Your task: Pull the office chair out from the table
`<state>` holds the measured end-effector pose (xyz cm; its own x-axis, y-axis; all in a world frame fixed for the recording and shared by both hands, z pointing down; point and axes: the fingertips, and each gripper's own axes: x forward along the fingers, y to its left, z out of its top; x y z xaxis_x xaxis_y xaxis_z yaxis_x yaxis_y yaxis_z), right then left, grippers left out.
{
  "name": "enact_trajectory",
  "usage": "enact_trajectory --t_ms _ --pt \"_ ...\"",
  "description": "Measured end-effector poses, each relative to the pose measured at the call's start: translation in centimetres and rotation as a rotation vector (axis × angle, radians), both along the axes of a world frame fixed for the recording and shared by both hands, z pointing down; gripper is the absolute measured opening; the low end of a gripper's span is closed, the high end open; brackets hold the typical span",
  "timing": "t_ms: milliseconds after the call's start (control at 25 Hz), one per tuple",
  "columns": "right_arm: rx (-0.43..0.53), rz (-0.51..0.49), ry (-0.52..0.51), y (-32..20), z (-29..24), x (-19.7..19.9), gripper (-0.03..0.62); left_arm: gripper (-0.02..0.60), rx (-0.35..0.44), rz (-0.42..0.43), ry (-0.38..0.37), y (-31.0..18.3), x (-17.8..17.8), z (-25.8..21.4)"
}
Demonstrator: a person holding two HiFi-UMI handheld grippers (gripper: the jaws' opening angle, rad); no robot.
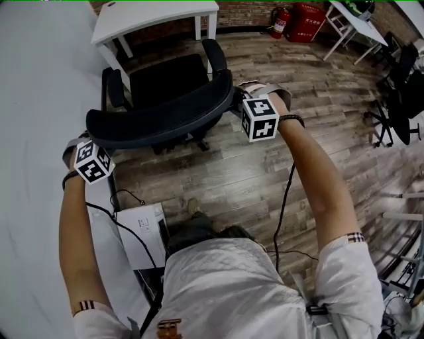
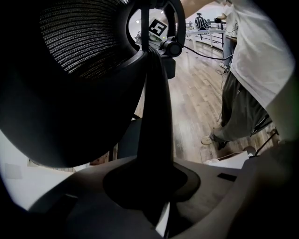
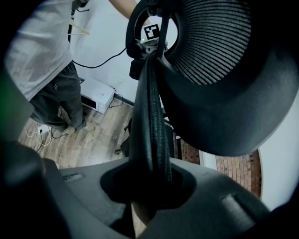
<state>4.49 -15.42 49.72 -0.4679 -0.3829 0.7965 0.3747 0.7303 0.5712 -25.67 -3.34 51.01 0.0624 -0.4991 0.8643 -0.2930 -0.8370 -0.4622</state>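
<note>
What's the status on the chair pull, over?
Left tool and right tool both shut on backrest rim. Office chair seat out from under white table. White box, cable by feet.

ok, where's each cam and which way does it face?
Head view: on the person's head, steeply down at the office chair; forearms, left gripper, right gripper show.
Left gripper view: on that gripper, along its fingers clamping the backrest rim; shirt, trousers show.
Right gripper view: likewise, opposite rim; trousers, shirt show.
Shared: each gripper view sees the other's marker cube.
</note>
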Motion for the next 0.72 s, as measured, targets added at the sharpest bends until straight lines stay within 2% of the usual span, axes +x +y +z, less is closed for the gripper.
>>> enact_trajectory --t_ms 480,720 --pt "-0.014 -0.012 0.009 5.5 -0.4 3.2 0.074 0.084 0.006 -0.006 -0.004 5.3 3.5 -0.9" --pt "-0.004 0.012 -0.019 6.7 -0.3 3.3 0.093 0.111 0.050 -0.039 0.010 6.7 3.7 -1.1"
